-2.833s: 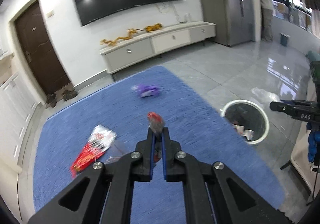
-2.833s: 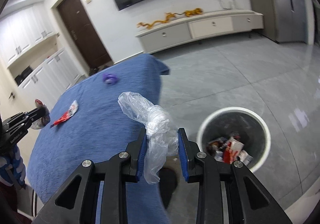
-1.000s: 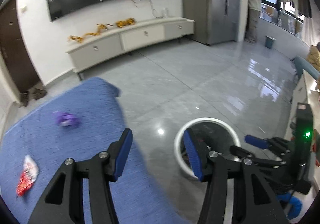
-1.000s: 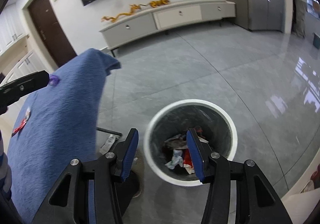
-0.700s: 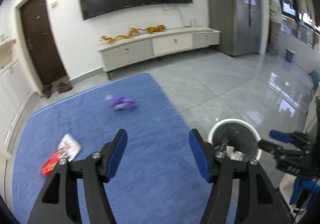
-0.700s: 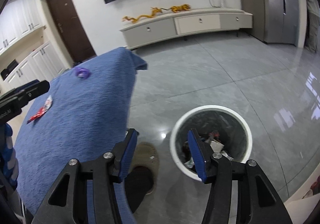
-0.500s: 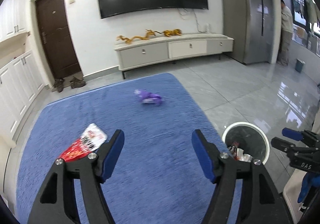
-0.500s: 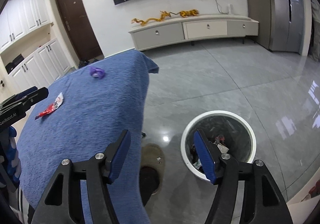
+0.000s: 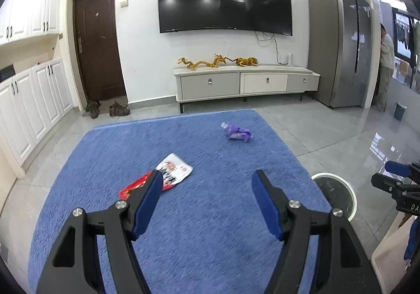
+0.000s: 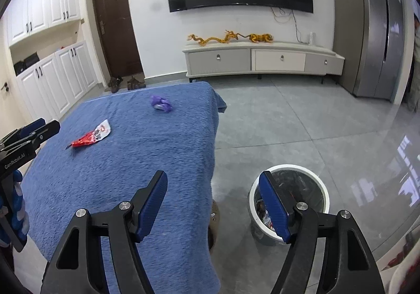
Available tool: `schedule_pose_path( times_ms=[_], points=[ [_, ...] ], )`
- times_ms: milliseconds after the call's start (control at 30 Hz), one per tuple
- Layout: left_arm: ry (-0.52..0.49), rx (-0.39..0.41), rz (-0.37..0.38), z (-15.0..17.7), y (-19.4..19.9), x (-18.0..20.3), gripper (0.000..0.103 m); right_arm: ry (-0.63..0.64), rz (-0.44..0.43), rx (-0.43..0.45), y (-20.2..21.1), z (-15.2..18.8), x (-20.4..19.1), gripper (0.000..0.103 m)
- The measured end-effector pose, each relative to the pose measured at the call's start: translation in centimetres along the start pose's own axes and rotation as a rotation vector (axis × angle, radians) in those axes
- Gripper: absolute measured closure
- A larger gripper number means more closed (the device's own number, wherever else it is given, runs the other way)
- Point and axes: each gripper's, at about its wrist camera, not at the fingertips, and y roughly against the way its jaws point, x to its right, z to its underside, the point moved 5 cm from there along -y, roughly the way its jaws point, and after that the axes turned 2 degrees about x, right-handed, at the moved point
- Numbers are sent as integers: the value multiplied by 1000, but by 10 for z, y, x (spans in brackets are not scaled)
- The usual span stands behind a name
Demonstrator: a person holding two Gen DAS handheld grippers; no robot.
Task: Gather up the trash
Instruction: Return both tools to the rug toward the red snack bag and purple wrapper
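Both my tongs, left gripper (image 9: 207, 189) and right gripper (image 10: 214, 190), have just been opening and hold nothing. The flat red-and-white snack wrapper (image 9: 160, 177) and crumpled purple wrapper (image 9: 237, 133) lie on the blue fuzzy cloth (image 9: 210, 241). The flat one might slide, or I'll pinch cloth.

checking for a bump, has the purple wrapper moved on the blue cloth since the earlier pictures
No. The purple wrapper lies near the far right corner of the blue cloth, beyond the red and white packet, as before. Only the cameras swung.
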Motion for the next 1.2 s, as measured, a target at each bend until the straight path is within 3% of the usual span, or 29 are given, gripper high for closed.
schedule_pose_path(
  times_ms=[200,400,533,1200],
  points=[
    [70,12,6,15,8,-43,35,85,10,-27,4,-7,-45,32],
    [116,18,-8,26,7,-87,35,53,-44,-37,-2,-18,-76,32],
    [117,12,-14,30,1,-106,35,64,-35,-59,-11,-17,-91,32],
    [73,-39,10,33,-48,-133,35,104,-16,-133,-58,-30,-121,32]
  ],
)
